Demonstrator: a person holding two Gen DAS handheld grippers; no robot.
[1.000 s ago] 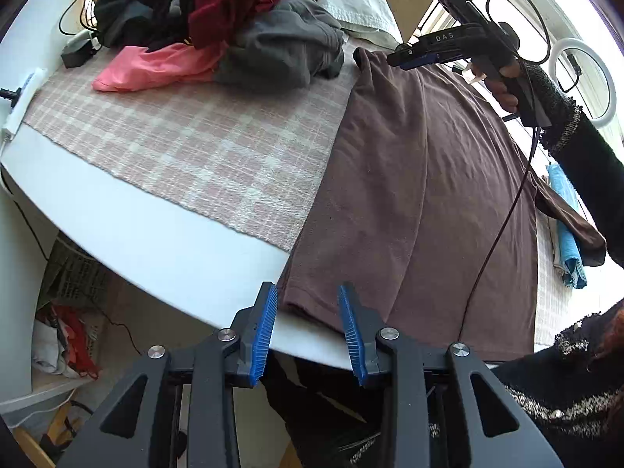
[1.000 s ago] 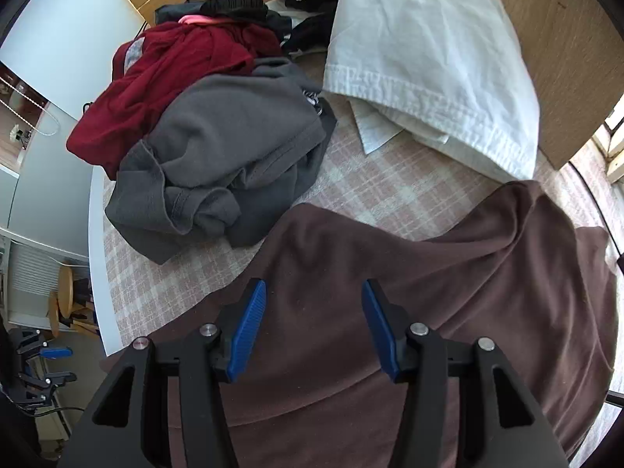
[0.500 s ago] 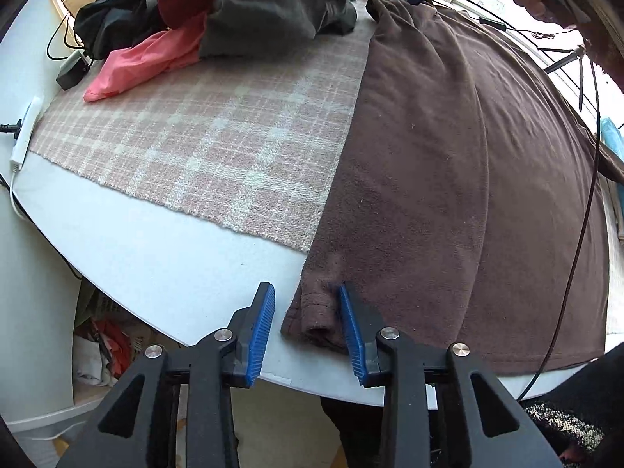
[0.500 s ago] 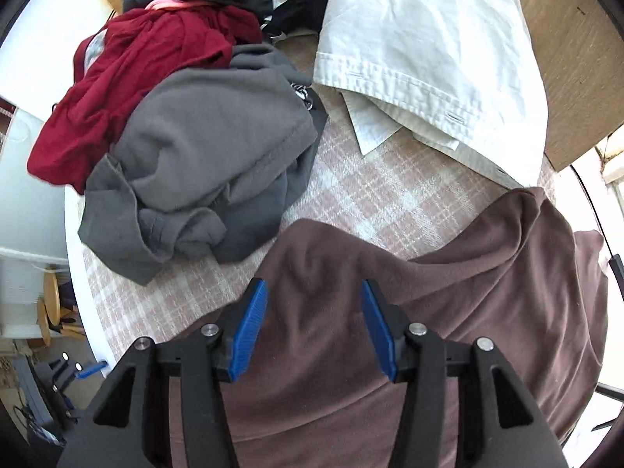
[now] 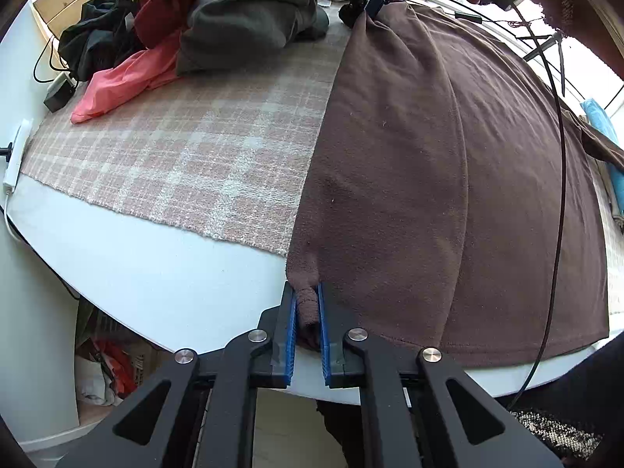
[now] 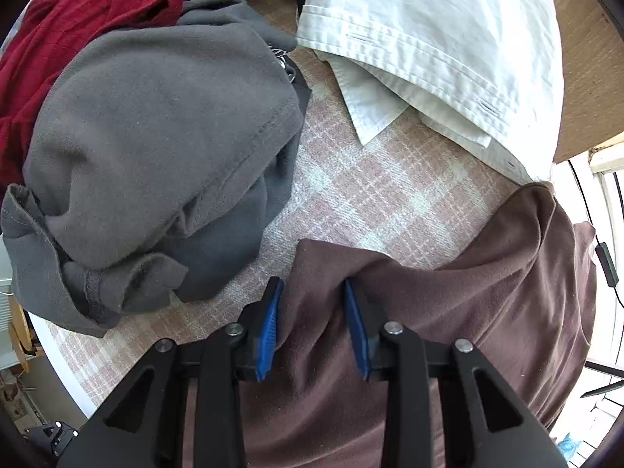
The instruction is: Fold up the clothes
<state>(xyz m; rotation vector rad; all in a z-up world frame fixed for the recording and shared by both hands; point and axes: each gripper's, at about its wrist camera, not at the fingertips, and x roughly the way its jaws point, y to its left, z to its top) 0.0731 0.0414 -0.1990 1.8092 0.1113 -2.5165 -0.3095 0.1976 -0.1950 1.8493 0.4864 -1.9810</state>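
A brown garment (image 5: 429, 175) lies spread flat over the plaid cloth (image 5: 187, 156) on the round white table (image 5: 156, 273). My left gripper (image 5: 306, 304) is at the garment's near left corner by the table edge. Its jaws are closing and the blue pads pinch a rolled bit of the hem. In the right wrist view, my right gripper (image 6: 312, 304) points down on the far corner of the brown garment (image 6: 487, 292). Its jaws are closing with bunched fabric squeezed between the pads. The right gripper (image 5: 362, 9) also shows at the top of the left wrist view, held by a hand.
A heap of clothes sits at the back: a grey sweatshirt (image 6: 156, 124), a red garment (image 6: 78, 11), a pink one (image 5: 117, 82) and a white shirt (image 6: 429, 39). A black cable (image 5: 561, 195) hangs across the garment's right side. A white power strip (image 5: 13, 163) lies at the left rim.
Both grippers sank onto the brown garment and their jaws narrowed. The left closed on the near corner hem; the right closed on the far corner, gathering cloth.
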